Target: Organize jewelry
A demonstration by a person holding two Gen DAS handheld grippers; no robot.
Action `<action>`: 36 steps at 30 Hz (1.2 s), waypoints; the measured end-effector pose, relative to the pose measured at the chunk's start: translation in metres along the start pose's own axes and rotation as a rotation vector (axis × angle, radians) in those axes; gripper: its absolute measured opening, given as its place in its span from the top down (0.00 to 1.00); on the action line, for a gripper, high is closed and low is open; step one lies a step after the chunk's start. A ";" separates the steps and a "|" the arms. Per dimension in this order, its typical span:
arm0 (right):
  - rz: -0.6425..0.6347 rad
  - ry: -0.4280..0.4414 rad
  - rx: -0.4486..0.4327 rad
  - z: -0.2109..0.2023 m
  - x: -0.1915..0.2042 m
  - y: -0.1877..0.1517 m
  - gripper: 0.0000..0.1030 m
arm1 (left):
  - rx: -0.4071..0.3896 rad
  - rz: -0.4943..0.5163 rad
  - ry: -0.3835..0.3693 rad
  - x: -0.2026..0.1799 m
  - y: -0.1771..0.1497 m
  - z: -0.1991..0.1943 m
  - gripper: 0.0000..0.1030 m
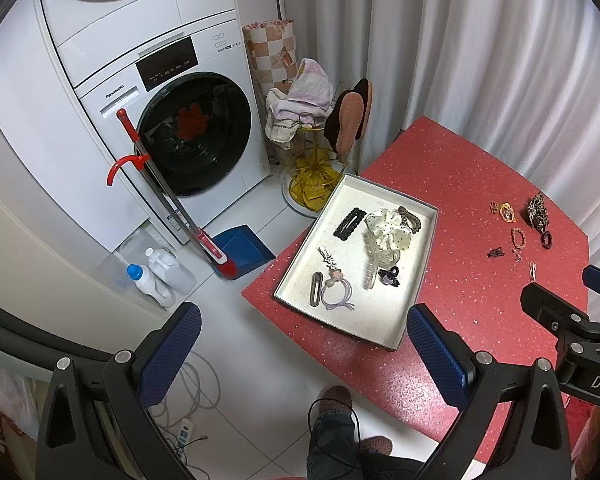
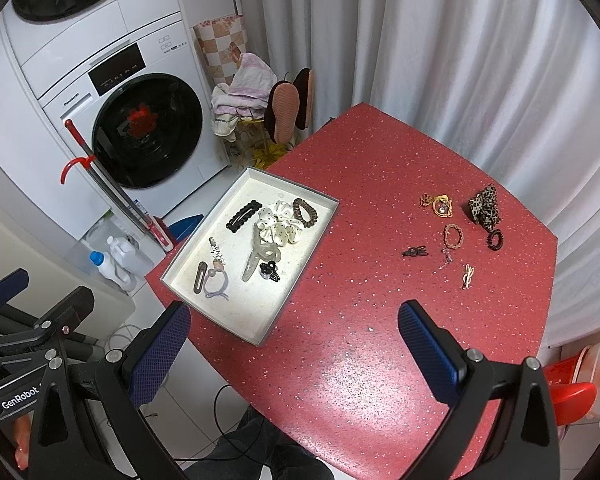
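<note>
Laundry corner, white tiled floor, pale curtains behind; a washing machine [image 2: 112, 120] stands far left of both tools, with a red-handled mop [image 2: 116, 192] leaning against it.

Worktop [image 2: 360, 320]: red, glitter-speckled, hard and smooth, rounded corners.

Left hand-held gripper [image 1: 304, 356]: jaws spread wide, holding nothing, raised off the worktop. Ahead of it and slightly right sits the shallow rectangular tray [image 1: 300, 256], matt white floor, grey rim. Contents, left to right: black scalloped snap clip [image 1: 349, 224], grey oval clip [image 1: 317, 288], lilac elastic hair tie [image 1: 338, 294], clear plastic claw clip [image 1: 374, 264], cream dotted fabric scrunchie [image 1: 388, 228], brown coil band [image 1: 411, 218].

Right hand-held gripper [image 2: 296, 344]: likewise spread, empty, hovering. Ahead and to its right, well apart from the tray, loose pieces lie on the worktop: small black clip [image 2: 414, 253], orange elastic cluster [image 2: 440, 204], beaded bracelet [image 2: 453, 236], pale slim clip [image 2: 467, 276], leopard-print scrunchie [image 2: 485, 204], black coil band [image 2: 495, 240].

Assessment: sorting appears partly complete; the loose group remains outside the tray. The next step probably falls to the right tool: descend on one loose item, close on it, carry it left. Thin flat clips call for a low, precise pinch; soft scrunchies will compress readily.
</note>
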State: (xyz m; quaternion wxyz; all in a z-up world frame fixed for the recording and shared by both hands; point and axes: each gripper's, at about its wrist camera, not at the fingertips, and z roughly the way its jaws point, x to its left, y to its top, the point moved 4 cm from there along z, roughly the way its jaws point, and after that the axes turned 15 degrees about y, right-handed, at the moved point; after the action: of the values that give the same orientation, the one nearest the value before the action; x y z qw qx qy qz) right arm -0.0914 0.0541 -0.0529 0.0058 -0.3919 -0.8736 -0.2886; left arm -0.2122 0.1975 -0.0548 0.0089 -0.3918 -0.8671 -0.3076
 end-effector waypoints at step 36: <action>-0.005 0.008 0.009 0.003 -0.001 -0.003 0.00 | 0.001 -0.028 0.022 0.003 -0.003 0.004 0.00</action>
State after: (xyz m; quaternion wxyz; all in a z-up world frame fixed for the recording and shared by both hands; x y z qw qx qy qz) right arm -0.0921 0.0530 -0.0571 0.0103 -0.3883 -0.8759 -0.2862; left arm -0.2156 0.2003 -0.0587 0.0143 -0.3760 -0.8726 -0.3113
